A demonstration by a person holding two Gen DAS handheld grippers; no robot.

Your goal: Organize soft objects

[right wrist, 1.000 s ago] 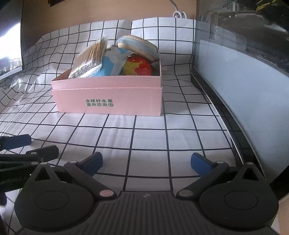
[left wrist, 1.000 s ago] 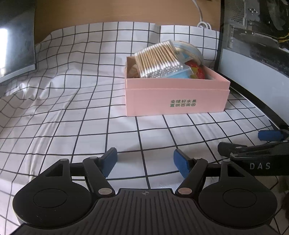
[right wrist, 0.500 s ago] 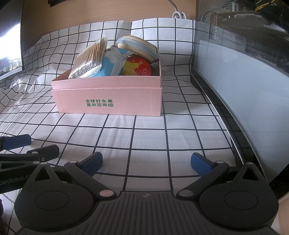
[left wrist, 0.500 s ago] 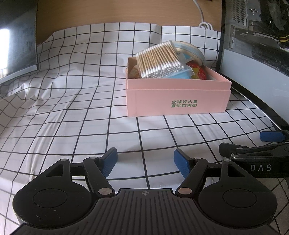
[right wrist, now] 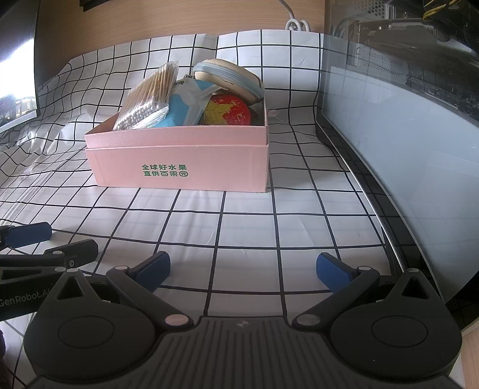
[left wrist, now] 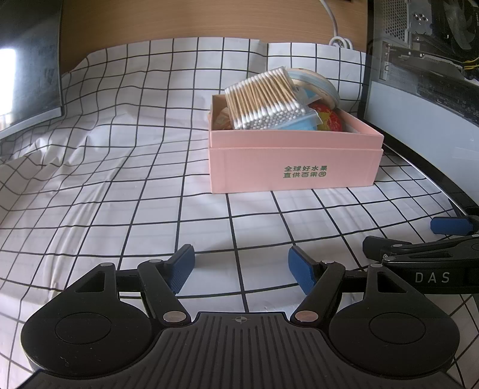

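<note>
A pink box (left wrist: 295, 167) (right wrist: 179, 167) with green print stands on the checked cloth. It holds a bag of cotton swabs (left wrist: 265, 100) (right wrist: 146, 98), a blue and white packet (right wrist: 187, 103), a red and yellow round item (left wrist: 327, 119) (right wrist: 229, 110) and a beige zip pouch (right wrist: 232, 79). My left gripper (left wrist: 241, 266) is open and empty, low over the cloth in front of the box. My right gripper (right wrist: 242, 269) is open and empty, beside it to the right. Each gripper shows at the edge of the other's view.
A white cloth with a black grid (left wrist: 119, 179) covers the table. A glass-sided computer case (right wrist: 404, 125) stands along the right. A dark monitor (left wrist: 27, 59) stands at the far left. A white cable (right wrist: 296, 24) hangs on the wooden back wall.
Both grippers have pulled back very slightly from the box. Both stay open and empty.
</note>
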